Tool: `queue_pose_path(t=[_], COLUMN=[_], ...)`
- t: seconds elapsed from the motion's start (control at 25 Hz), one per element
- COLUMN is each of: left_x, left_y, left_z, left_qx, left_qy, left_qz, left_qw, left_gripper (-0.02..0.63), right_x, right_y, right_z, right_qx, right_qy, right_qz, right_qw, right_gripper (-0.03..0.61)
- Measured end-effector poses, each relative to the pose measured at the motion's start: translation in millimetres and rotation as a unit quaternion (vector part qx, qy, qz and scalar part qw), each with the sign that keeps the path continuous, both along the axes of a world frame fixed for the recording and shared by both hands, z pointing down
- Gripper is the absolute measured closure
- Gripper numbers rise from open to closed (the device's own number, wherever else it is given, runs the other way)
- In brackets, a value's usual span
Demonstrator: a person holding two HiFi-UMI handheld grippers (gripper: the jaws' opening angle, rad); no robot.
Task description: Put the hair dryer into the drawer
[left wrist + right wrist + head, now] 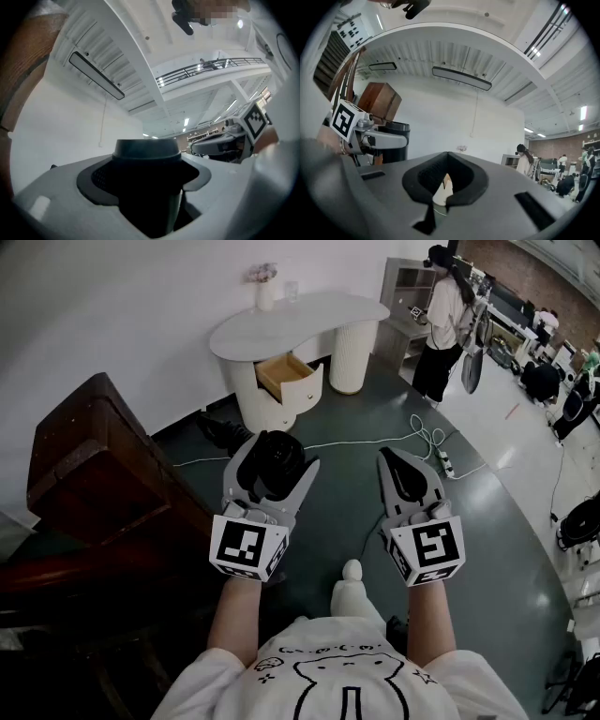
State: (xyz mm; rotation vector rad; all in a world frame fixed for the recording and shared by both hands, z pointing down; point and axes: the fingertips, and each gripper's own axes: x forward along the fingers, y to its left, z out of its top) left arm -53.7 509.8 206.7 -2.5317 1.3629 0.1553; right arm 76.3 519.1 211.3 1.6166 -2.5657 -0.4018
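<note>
A black hair dryer [275,463] sits between the jaws of my left gripper [278,454], which is shut on it and held out in front of me above the floor. In the left gripper view the dryer's dark body [147,178] fills the space between the jaws. My right gripper [410,476] hangs beside it on the right, shut with nothing in it; its pads [454,176] meet. Ahead stands a white desk [309,320] with its wooden drawer [281,373] pulled open.
A dark wooden cabinet [94,465] stands close on my left. White cables and a power strip [441,460] lie on the grey floor to the right. A person [445,320] stands by shelves at the back right. A vase [265,287] stands on the desk.
</note>
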Motion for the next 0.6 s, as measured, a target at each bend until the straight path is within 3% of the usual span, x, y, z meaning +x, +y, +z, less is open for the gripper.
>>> queue_pose_path(t=[0.2, 0.6], left_x=[-4.1, 4.9], left_y=[-28.6, -127.4], left_z=[-1.6, 5.8], left_qx=[0.002, -0.007], left_qy=[-0.004, 0.003], left_qz=[-0.028, -0.081], left_qw=[0.9996, 0.9967], left_gripper=[0.268, 0.268], right_x=[7.5, 34.9], right_y=[-26.8, -135.8], right_z=[0.4, 13.8], right_qx=[0.008, -0.002], right_qy=[-0.01, -0.039], right_qz=[-0.002, -0.042], right_qw=[1.0, 0.998], right_gripper=[0.577, 0.577])
